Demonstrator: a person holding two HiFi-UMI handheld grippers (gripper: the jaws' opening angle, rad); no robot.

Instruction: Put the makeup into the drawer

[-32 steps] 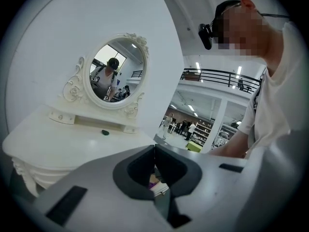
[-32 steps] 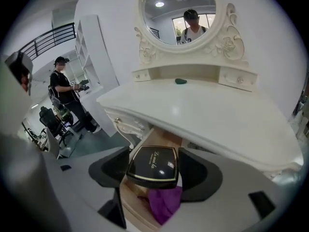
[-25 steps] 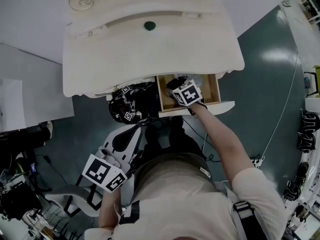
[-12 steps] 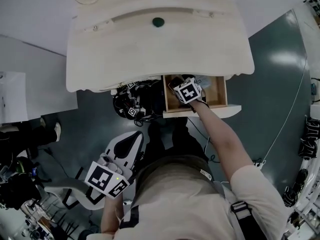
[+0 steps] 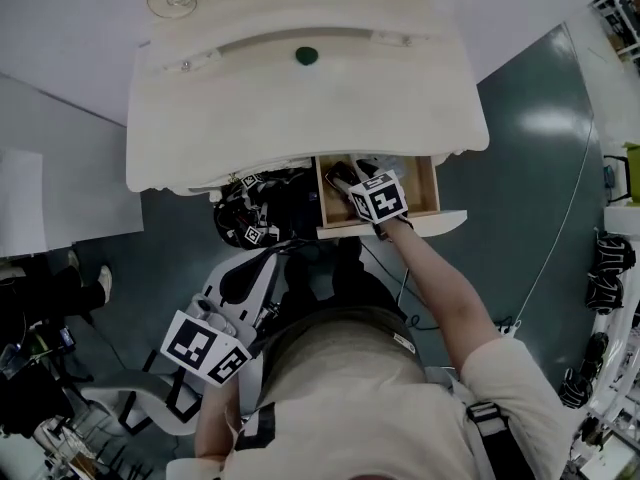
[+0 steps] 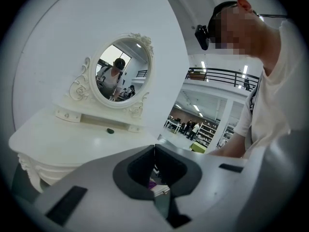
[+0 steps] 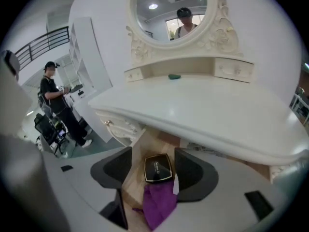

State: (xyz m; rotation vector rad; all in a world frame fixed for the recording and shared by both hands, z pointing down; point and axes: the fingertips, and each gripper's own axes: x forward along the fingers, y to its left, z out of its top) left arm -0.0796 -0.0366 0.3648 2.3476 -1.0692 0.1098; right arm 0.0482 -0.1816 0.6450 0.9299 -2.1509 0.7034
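Observation:
A black compact with a gold rim (image 7: 158,167) lies flat on the wooden floor of the open drawer (image 7: 144,146), next to a purple cloth (image 7: 159,203). My right gripper (image 7: 153,170) hangs over the drawer (image 5: 428,183) with its jaws open on either side of the compact. Neither pad touches it, though the jaws have narrowed a little. In the head view the right gripper (image 5: 347,180) points down into the drawer. My left gripper (image 6: 154,146) is shut on nothing and sits low at the person's left (image 5: 262,266). A small dark green object (image 5: 306,55) rests on the vanity top.
The white vanity table (image 5: 300,118) overhangs the drawer, and its oval mirror (image 7: 169,6) stands at the back. Black gear with square markers (image 5: 255,218) is piled under the table, left of the drawer. A person (image 7: 55,100) stands off to the left.
The right gripper has drawn back slightly toward the drawer's front. The left gripper has stayed put. The head view has swayed a little.

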